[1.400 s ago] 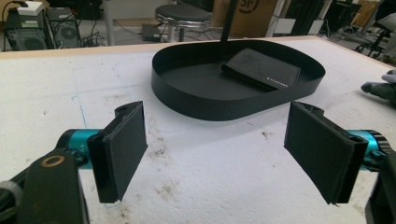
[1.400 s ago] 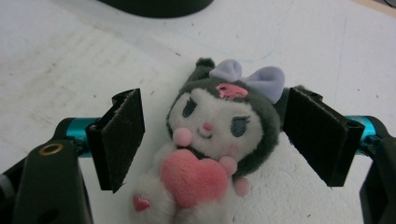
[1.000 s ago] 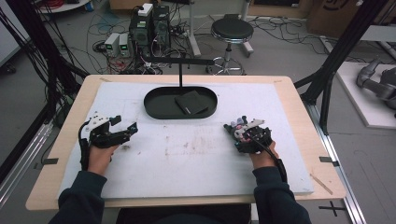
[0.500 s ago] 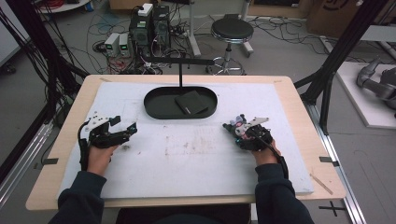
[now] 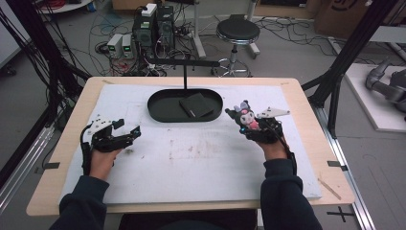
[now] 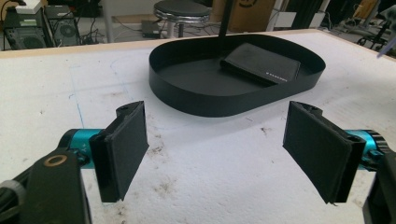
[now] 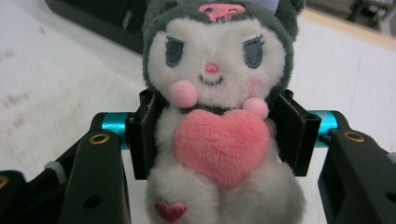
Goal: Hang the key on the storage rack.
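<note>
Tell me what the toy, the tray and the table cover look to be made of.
Toy: plush fabric, fuzzy nap, stitched eyes, soft pink heart; matte.
Tray: probably thin painted metal or hard plastic; smooth black wall with a faint sheen, crisp rim.
Table cover: looks like white foam or felt board; matte, scuffed and stained, over a pale wood top.
</note>
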Motion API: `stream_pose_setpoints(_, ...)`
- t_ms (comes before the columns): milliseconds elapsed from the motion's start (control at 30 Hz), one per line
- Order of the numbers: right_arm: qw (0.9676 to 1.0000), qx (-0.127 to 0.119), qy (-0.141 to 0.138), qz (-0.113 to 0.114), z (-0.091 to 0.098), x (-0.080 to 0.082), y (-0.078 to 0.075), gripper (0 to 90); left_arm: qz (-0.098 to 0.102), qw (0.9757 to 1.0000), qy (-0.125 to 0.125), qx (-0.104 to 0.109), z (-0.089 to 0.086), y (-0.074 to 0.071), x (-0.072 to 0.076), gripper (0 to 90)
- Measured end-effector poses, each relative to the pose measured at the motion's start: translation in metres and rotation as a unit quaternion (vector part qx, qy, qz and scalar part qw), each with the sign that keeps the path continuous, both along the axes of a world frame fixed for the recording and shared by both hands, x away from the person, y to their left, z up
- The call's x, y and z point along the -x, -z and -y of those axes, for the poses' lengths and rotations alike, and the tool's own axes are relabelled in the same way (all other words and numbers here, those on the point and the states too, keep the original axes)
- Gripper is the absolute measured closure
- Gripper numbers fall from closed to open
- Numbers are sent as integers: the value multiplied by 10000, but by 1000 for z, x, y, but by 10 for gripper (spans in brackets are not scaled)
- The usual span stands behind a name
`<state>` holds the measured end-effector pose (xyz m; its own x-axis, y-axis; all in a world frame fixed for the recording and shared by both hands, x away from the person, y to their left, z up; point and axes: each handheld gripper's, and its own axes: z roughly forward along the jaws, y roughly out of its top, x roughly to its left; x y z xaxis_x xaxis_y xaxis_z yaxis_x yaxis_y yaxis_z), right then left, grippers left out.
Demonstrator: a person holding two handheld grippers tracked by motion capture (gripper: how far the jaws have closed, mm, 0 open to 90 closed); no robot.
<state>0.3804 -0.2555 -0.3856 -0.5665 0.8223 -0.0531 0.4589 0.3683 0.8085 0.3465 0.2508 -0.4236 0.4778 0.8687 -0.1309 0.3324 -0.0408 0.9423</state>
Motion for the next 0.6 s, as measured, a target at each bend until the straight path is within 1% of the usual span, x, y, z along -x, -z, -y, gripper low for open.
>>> stream_pose_setpoints(100,9998,-24,-84,178,-8,-10,-18,414,3,10000,3,-17,0,0,0,219)
stream_pose_setpoints(167,9996,-13,-161,239,-16,-19,-32,414,9,10000,16,-11,0,0,0,219)
stream_pose_setpoints(267,9994,-59,-253,217,-25,-32,-48,415,15,10000,17,-10,0,0,0,220)
stream_pose_setpoints(333,9992,-40,-301,263,-32,-41,-58,415,13,10000,14,5,0,0,1,220)
stream_pose_setpoints(367,9991,-6,-327,258,-36,-45,-62,416,14,10000,18,-2,0,-1,1,220)
stream_pose_setpoints(400,9988,22,-363,317,-39,-50,-65,416,14,10000,16,8,0,0,1,220)
stream_pose_setpoints(467,9987,51,-391,316,-48,-61,-72,417,18,10000,21,8,0,0,0,220)
stream_pose_setpoints(500,9985,38,-417,345,-50,-64,-73,418,20,10000,22,12,0,0,0,220)
stream_pose_setpoints(567,9986,18,-424,320,-57,-74,-78,419,19,10000,24,3,0,0,0,220)
stream_pose_setpoints(600,9983,11,-450,366,-60,-77,-80,420,25,10000,17,13,0,-1,1,220)
